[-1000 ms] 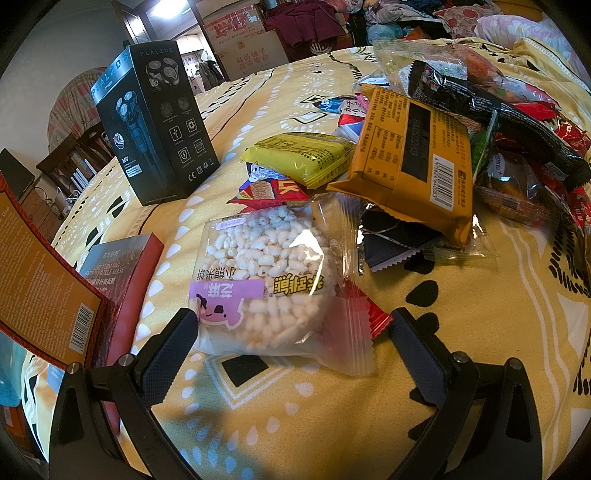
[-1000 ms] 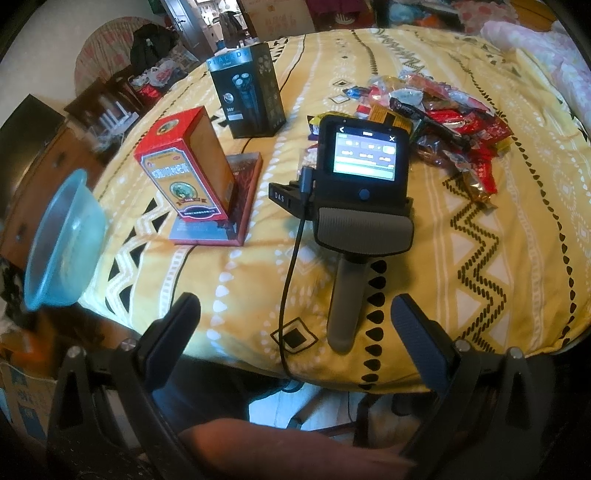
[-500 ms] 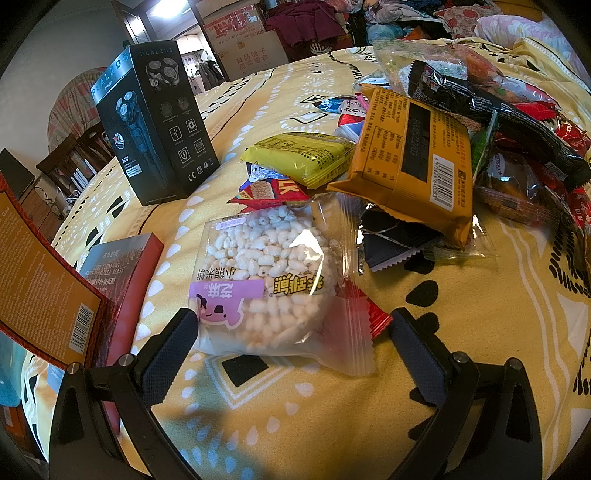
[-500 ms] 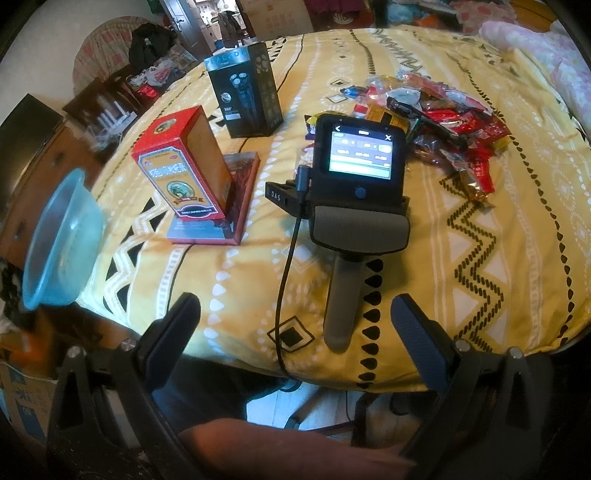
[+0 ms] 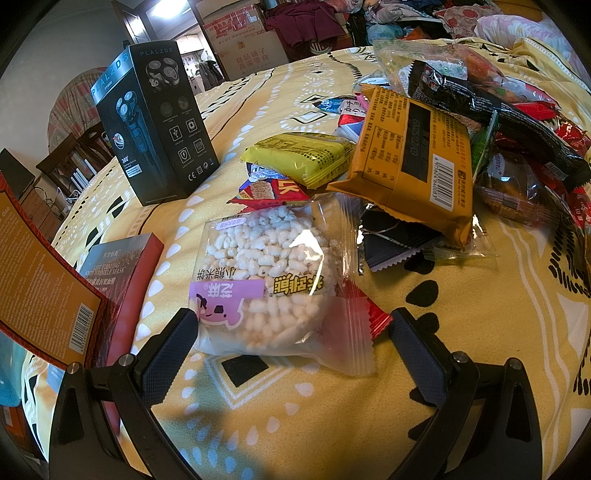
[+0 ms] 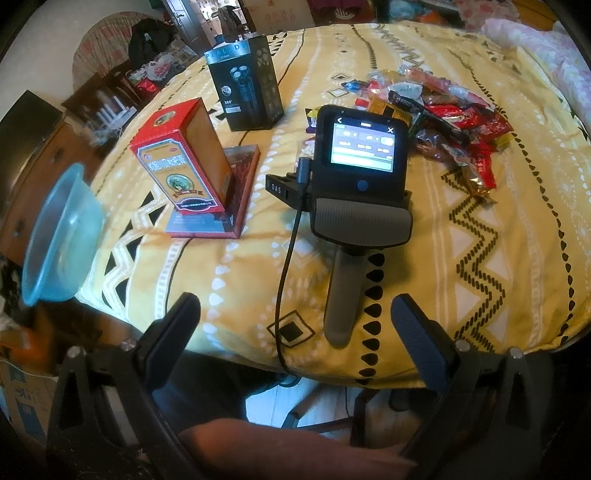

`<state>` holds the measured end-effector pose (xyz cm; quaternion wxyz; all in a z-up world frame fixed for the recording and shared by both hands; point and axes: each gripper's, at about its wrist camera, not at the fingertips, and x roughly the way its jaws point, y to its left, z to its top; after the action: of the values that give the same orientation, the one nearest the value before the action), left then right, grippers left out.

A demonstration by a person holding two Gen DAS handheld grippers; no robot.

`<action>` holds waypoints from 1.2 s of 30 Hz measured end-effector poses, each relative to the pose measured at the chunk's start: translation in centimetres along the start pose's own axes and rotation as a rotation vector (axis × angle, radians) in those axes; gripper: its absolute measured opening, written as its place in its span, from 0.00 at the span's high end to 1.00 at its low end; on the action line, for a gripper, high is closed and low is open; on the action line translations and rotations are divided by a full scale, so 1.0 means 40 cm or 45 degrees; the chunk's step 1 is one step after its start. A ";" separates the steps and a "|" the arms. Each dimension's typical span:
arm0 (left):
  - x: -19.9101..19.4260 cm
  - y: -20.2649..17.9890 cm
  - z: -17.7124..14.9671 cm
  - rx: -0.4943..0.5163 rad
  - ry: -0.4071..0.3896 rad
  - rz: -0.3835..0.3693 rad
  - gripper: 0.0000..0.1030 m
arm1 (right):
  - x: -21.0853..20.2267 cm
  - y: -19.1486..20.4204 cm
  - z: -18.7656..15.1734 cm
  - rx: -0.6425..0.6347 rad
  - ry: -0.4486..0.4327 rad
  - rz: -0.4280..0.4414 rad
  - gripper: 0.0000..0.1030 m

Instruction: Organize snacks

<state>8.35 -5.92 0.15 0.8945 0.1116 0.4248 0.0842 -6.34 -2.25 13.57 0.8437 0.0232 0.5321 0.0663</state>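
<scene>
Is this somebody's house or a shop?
Probably a lived-in home: a round table under a yellow patterned cloth, clothes heaped behind it, and stacked cardboard boxes by a doorway.

a black shaver box [image 6: 245, 88] stands upright toward the far left of the table [image 6: 461, 258], which wears a yellow patterned cloth. nearer the left edge a red box [image 6: 181, 158] stands on a flat red-edged box [image 6: 240, 184]. a blue plastic bowl [image 6: 59, 236] sits tilted off the table's left edge.
</scene>
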 end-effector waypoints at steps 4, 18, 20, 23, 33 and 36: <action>0.000 0.000 0.000 0.000 0.000 0.000 0.00 | -0.002 0.001 0.000 0.001 -0.004 -0.001 0.00; 0.000 0.000 0.000 0.000 0.000 0.000 0.00 | -0.011 0.000 0.007 0.004 -0.011 0.004 0.00; 0.000 0.000 0.000 0.000 0.000 0.000 0.00 | -0.013 0.000 0.007 0.007 -0.015 0.004 0.00; 0.000 0.000 0.000 0.000 0.000 0.000 0.00 | -0.015 -0.002 0.008 0.011 -0.018 0.002 0.00; 0.000 0.000 0.000 0.000 0.000 0.000 0.00 | -0.008 -0.001 0.009 0.012 -0.005 0.009 0.00; 0.000 0.000 0.000 0.000 0.000 0.000 0.00 | -0.009 0.000 0.005 0.012 -0.009 0.001 0.00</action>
<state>8.36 -5.92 0.16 0.8944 0.1116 0.4249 0.0843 -6.33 -2.30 13.98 0.8454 0.0277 0.5295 0.0642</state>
